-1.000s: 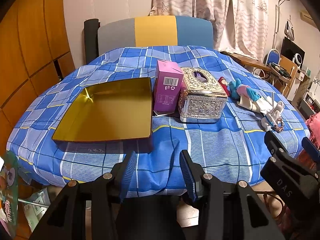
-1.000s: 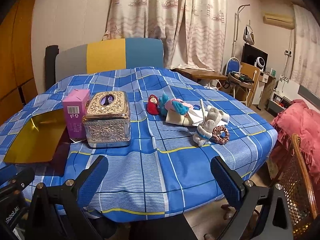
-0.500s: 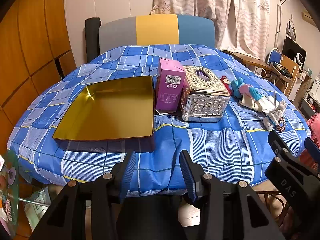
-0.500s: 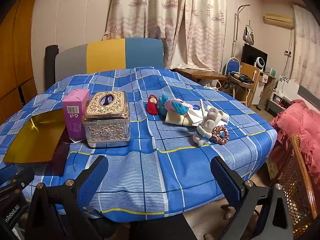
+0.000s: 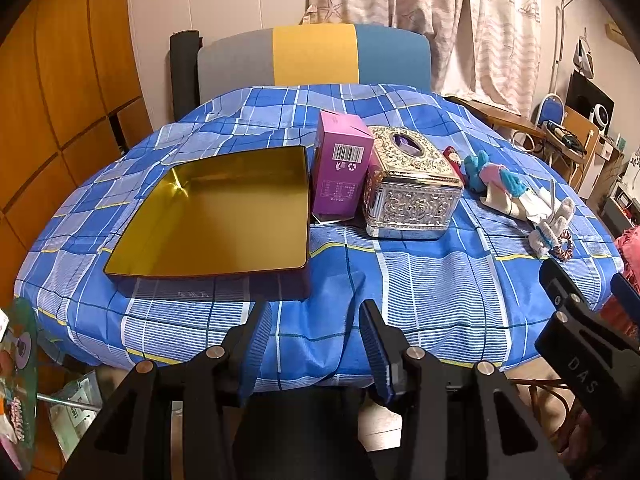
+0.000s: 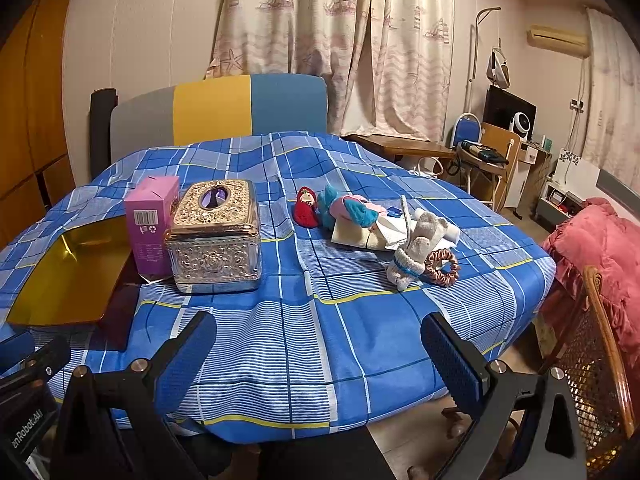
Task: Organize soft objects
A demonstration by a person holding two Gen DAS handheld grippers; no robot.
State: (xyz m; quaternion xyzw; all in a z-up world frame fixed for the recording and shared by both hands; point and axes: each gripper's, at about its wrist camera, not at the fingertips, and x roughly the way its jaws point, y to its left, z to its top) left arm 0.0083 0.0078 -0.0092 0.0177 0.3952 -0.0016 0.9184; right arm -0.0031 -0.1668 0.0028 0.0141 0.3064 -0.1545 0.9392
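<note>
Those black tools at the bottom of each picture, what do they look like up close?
Both are black plastic frames with silver screws and two ribbed blue fingers. The left tool and right tool each carry white lettering on the side.

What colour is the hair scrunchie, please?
Brownish pink scrunchie; clearest in the right wrist view.

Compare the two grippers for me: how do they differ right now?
The left gripper has its jaws moderately apart, while the right gripper has its jaws spread much wider. The left gripper faces the gold tray and the pink box; the right gripper faces the pile of soft toys and the scrunchie. Both are empty and sit short of the table's near edge, touching nothing.
</note>
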